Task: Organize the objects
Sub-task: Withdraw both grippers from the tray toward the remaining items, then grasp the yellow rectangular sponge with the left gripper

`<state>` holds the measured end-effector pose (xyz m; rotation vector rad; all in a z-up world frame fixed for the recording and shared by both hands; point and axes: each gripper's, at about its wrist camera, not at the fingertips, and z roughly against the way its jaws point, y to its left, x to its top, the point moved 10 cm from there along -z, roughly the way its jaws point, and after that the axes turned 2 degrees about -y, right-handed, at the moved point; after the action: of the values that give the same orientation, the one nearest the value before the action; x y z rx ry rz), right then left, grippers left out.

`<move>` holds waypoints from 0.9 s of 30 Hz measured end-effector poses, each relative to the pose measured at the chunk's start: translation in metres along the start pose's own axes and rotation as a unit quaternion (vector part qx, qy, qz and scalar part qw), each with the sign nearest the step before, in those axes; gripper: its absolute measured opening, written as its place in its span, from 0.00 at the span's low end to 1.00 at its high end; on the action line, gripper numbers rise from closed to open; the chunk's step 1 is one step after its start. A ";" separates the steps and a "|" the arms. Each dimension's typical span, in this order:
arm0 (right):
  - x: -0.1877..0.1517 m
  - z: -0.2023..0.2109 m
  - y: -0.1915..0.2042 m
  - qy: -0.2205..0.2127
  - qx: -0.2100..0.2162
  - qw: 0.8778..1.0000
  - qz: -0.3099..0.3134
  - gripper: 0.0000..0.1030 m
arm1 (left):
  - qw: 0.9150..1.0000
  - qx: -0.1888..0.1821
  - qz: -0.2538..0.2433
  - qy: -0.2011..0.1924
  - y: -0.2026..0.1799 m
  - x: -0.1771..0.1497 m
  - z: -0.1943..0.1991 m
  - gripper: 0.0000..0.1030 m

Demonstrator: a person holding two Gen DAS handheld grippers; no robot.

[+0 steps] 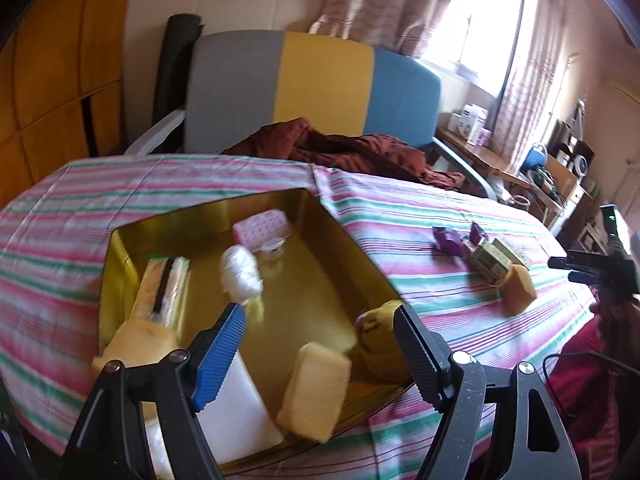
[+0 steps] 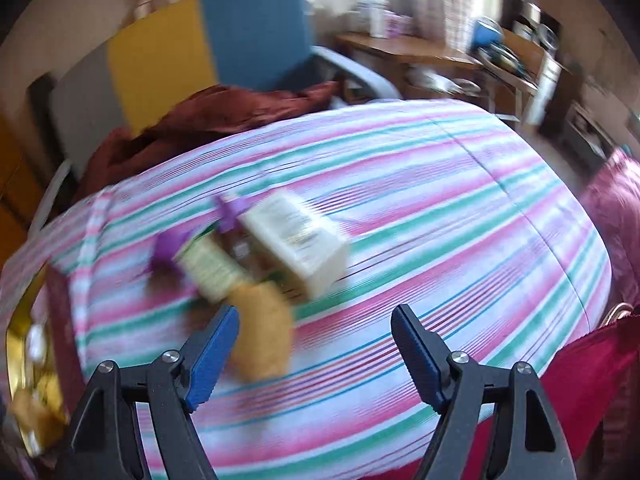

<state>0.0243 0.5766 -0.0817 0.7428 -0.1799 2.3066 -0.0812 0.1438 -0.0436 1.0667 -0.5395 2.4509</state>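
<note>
Both tools empty, jaws wide: left tool [image 1: 320,316] over tin [image 1: 120,248]; right tool [image 2: 316,320] blurred, may knock sponge [image 2: 262,328] into boxes [image 2: 296,240].

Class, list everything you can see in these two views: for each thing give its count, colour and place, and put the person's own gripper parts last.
tin: one, gold, on the tablecloth's left part
tablecloth: one, pink, green and white stripes, over the table
sponge blocks: several, yellow; one stands in the tin, one on the cloth to the right
pink packet: one, at the tin's far end
white bundle: one, mid tin
boxes: two, cream, on the cloth
purple wrappers: two, beside the boxes
chair: one, grey, yellow, blue, behind the table
left gripper: jaws open, over the tin
right gripper: jaws open, near the sponge
</note>
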 end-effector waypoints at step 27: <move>-0.003 -0.027 -0.031 0.020 0.042 0.995 -0.093 0.77 | 0.961 -0.195 -0.131 0.144 -0.267 -0.020 -0.134 0.74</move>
<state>0.0333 0.6068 -0.1081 0.7232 0.0044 2.1593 -0.0121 0.4305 -0.0943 0.5694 -0.6969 2.0996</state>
